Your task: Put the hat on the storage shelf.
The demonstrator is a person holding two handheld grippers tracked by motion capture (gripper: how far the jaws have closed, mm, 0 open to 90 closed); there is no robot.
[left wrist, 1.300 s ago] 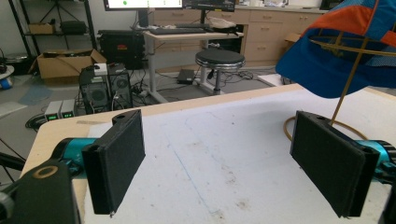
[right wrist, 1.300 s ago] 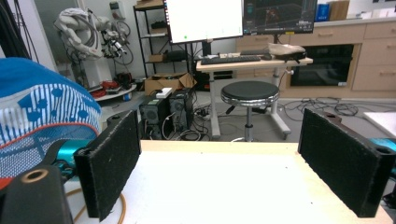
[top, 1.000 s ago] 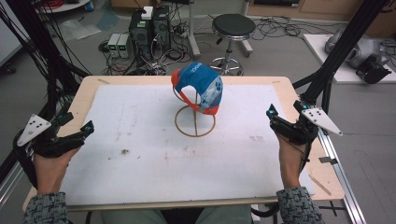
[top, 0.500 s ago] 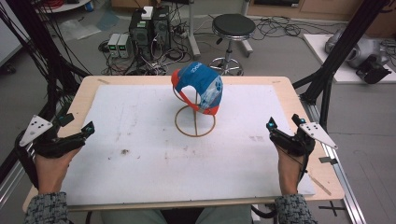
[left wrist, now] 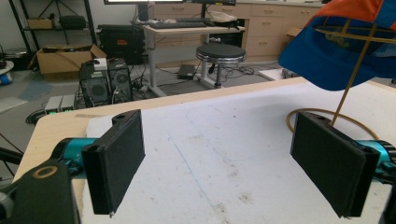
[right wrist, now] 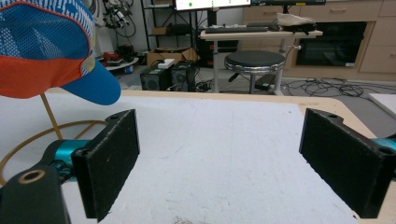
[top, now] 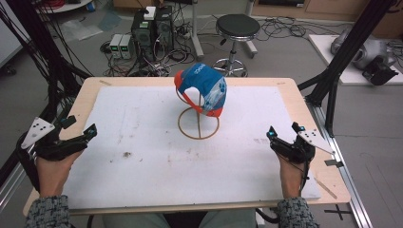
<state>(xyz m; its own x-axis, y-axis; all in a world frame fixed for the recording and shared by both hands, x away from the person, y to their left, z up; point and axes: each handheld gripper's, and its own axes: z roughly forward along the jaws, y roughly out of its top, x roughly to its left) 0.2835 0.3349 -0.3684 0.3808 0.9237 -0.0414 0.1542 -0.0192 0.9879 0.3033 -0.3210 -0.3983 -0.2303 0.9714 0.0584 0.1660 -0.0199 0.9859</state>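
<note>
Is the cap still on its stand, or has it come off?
On. The cap sits atop the wire stand, above the white board; both grippers are apart from it.

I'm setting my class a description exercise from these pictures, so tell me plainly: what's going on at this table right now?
A person sits at a table covered by a white board, holding a gripper in each hand. The left gripper is at the table's left edge and the right gripper near its right edge, both with jaws open and holding nothing. Between them, towards the far side, a blue and orange cap sits on a gold wire stand with a ring base. Neither gripper touches the cap or the stand.
</note>
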